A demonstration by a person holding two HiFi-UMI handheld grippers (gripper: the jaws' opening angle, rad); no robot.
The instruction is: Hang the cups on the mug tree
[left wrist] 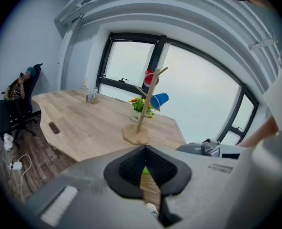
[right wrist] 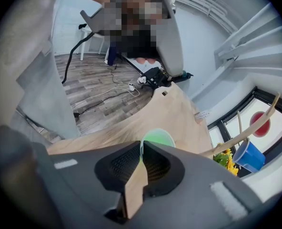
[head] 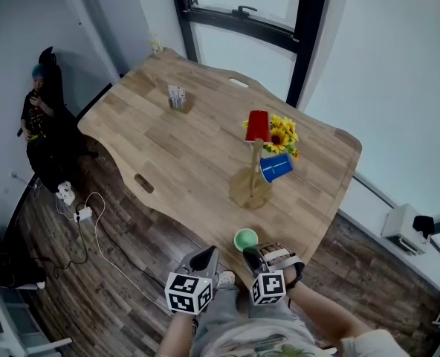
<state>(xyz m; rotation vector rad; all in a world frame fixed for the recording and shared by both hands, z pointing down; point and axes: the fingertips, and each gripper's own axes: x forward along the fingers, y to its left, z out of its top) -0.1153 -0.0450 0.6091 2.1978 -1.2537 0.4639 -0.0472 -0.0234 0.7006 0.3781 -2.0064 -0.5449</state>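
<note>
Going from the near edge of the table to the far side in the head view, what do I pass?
green cup → mug tree base → blue cup → red cup → small holder

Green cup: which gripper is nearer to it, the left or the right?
Right. The right gripper grips the green cup by its rim; the left gripper is beside it, not touching.

Left claw (head: 207,256) and right claw (head: 254,254) are grey, pads (left wrist: 131,168) black and ribbed — a black-and-white marker cube (head: 188,292) tops each; shirt (head: 259,345) pale, printed.
</note>
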